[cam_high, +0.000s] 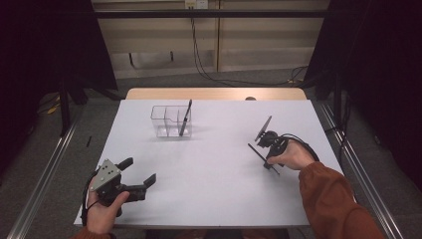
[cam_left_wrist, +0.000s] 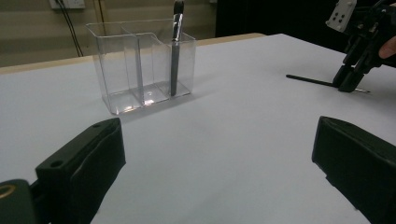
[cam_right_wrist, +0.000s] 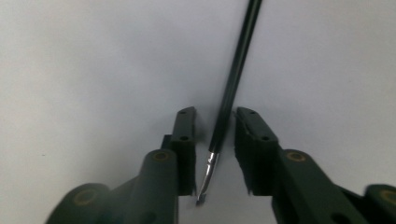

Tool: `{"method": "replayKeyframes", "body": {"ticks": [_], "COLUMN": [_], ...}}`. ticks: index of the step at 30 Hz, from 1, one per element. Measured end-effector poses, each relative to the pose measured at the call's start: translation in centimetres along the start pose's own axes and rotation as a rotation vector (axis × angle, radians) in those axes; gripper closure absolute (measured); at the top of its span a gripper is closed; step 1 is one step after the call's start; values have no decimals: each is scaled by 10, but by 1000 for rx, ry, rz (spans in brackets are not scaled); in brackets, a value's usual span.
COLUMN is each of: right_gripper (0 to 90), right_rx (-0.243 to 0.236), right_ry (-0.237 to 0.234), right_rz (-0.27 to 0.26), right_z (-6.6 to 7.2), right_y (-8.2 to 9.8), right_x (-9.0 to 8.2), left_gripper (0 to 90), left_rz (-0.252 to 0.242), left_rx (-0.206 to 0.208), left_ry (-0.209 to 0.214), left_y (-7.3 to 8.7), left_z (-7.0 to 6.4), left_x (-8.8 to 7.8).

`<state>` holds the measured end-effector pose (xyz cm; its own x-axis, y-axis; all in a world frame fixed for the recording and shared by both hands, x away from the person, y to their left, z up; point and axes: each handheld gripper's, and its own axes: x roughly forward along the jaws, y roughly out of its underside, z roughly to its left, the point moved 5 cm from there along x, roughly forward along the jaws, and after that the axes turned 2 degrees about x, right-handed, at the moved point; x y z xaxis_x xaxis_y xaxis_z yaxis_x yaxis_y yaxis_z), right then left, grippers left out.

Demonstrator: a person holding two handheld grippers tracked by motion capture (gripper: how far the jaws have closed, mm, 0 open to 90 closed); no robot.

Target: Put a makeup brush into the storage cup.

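From my screen the organizer (cam_left_wrist: 140, 70) at 11 o'clock is clear glossy plastic. The surface (cam_high: 214, 164) looks matt white, smooth. The brush (cam_right_wrist: 233, 88) has a glossy dark handle and shiny metal ferrule. My right tool (cam_right_wrist: 215, 154) is matt black plastic.

Not seeing any readable text here, honestly. No labels, brands or numbers are showing up on anything sitting on the surface, and nothing legible is appearing anywhere else either.
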<state>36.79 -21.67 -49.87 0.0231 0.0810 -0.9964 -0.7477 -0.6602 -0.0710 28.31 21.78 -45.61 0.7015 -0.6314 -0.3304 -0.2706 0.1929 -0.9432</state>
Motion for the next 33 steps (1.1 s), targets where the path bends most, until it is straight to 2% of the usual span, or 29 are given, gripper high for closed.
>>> {"method": "replayKeyframes", "body": {"ticks": [4,5,7,8,9,10,17,21,22,26,27,29,30,33], "right_gripper": [764,775,810,829,859,866,869,869,869,870,870,870,870,870], "right_rx": [-9,5,-8,-3,21,20,24,-18,-3,-1,19,18,1,16], "right_ry": [13,20,14,11,11,4,3,7,0,-15,-19,-24,-25,-30], "right_rz": [14,31,27,26,39,34,31,16,9,5,16,7,3,-4], "right_z": [1,2,1,1,3,3,3,1,2,0,2,0,-1,0], "right_y": [-1,-2,-2,-2,-2,-2,-1,0,0,0,1,1,1,2], "right_x": [0,-1,0,1,-1,0,-1,0,0,0,-1,-1,-1,-2], "left_gripper": [26,26,26,26,26,26,26,26,25,26,26,26,26,26], "left_rz": [-7,-5,-3,-4,-4,-3,-2,3,3,0,-1,0,0,-2], "left_rx": [0,1,3,2,2,1,1,4,4,-3,0,0,-1,1], "left_ry": [0,0,1,1,-1,-2,2,6,9,6,5,4,4,5], "left_y": [-1,-1,0,0,0,0,0,0,0,0,0,0,0,0], "left_z": [-1,-1,-1,-1,-1,-1,-1,-2,-2,-1,-1,-1,-1,-1], "left_x": [0,0,0,0,0,0,1,2,2,2,2,2,2,2]}}
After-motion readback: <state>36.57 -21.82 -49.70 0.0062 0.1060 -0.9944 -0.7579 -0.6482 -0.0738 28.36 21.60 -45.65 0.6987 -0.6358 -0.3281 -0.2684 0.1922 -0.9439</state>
